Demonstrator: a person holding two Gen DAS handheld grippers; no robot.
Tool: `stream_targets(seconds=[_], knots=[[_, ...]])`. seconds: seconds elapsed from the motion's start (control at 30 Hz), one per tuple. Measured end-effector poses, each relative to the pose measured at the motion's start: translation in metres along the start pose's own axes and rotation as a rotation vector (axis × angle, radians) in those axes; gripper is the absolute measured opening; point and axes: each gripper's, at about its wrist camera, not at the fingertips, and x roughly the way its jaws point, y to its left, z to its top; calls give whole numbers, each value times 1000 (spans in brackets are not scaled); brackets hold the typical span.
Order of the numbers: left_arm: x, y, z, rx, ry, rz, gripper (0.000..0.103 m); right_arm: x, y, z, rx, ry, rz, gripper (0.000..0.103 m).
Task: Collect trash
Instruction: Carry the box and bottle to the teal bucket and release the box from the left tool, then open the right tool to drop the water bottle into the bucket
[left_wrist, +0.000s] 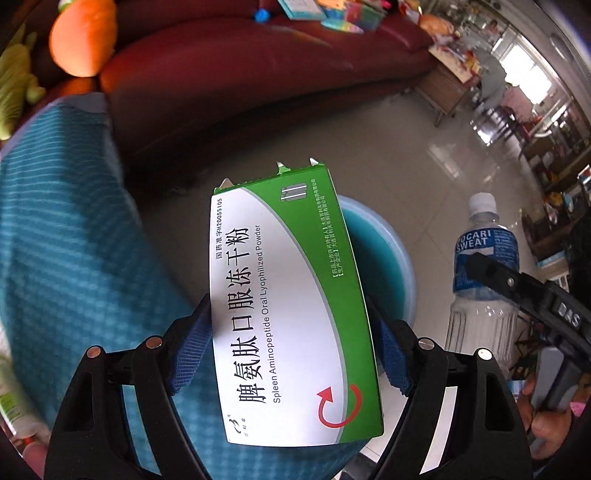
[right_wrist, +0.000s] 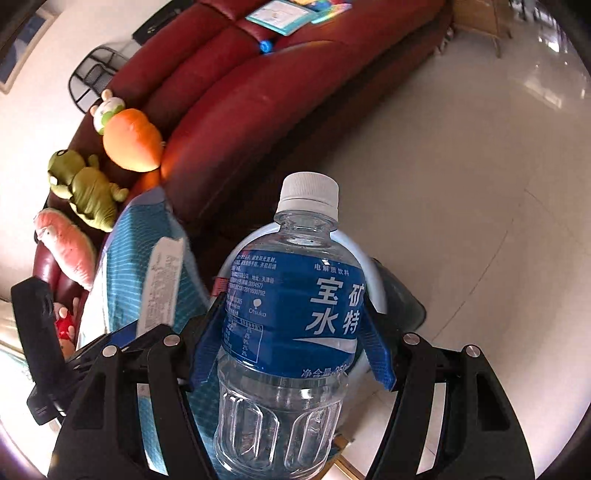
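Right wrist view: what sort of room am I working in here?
Most likely a home living room: a long red sofa with plush toys at one end, standing on a glossy tiled floor.

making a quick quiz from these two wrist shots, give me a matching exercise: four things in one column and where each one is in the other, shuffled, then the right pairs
Things
1. medicine box
2. drink bottle
3. orange plush toy
4. blue basin

Places
A. on the red sofa
B. between the pads of the right gripper
C. on the floor, behind the held box
D. between the pads of the left gripper

Pairs: 1-D, 2-B, 3-A, 4-C
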Motion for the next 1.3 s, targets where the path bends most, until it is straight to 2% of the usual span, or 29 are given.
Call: stream_targets(seconds=[0.23,0.37,0.6,0.83,0.9,1.2,1.3], knots=[[29,-2,3,-10,54,20,82,16,1,5,2,34,13,64],[29,3,3,-11,52,31,84,21,-3,6,-6,42,29,64],[14,18,-12,-26,41,33,84,35,13,6,-39,70,28,64],[-17,44,-29,-86,4,28,89,64,29,2,-79,139,5,65],[-23,54,-36,-110,-6,20,90,70,32,0,-68,164,3,74],[-46,81,-59,-162,-13,1,92,61,46,-9,-76,167,-23,78],[-59,89,-72,-166,-28,-3,92,52,53,-14,-82,160,-38,84]])
